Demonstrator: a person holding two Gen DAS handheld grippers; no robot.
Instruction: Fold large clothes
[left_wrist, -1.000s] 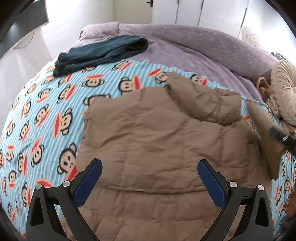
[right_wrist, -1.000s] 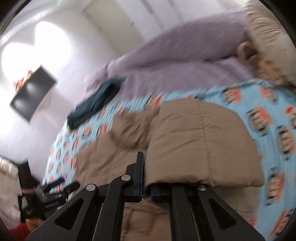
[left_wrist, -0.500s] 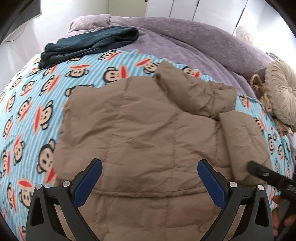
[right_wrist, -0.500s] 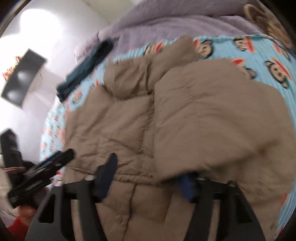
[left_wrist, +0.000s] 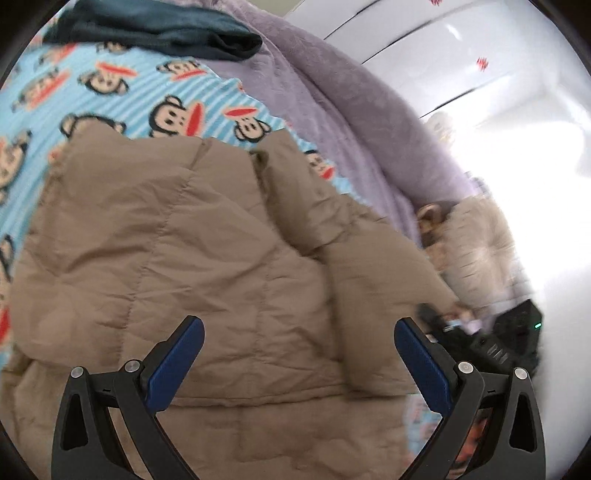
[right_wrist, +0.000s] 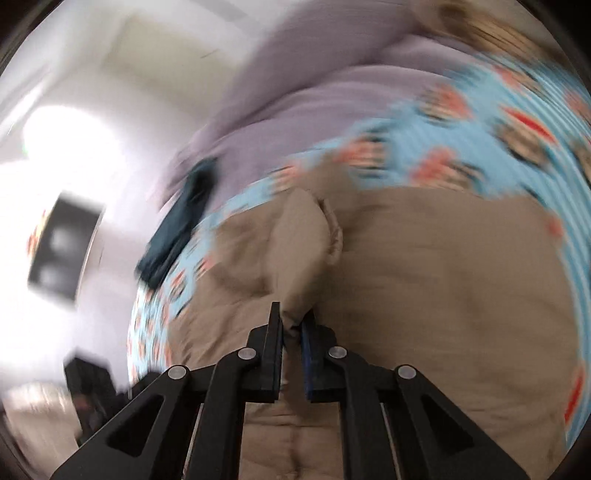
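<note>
My right tongs (right_wrist: 291, 325) pinch a fold of the tan puffer jacket (left_wrist: 192, 258), jaws nearly shut on it, lower centre of frame. My left tongs (left_wrist: 299, 354) hang wide open, empty, over the jacket's middle. The jacket lies on the monkey-print blanket (left_wrist: 110, 88). Best to lift slowly and grab the opposite edge with the left. Left view alone is sharp, showing quilting and the dark folded garment (left_wrist: 162, 29), upper left.

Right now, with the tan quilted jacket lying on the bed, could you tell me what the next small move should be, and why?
Probably lift the right claw and carry its pinched fold across the tan quilted jacket. Its jaws are shut on a bunched ridge of jacket fabric, while the left claw hangs open above the jacket's lower part, holding nothing. The jacket lies mostly flat on the blue monkey-print blanket, so folding can proceed.
</note>
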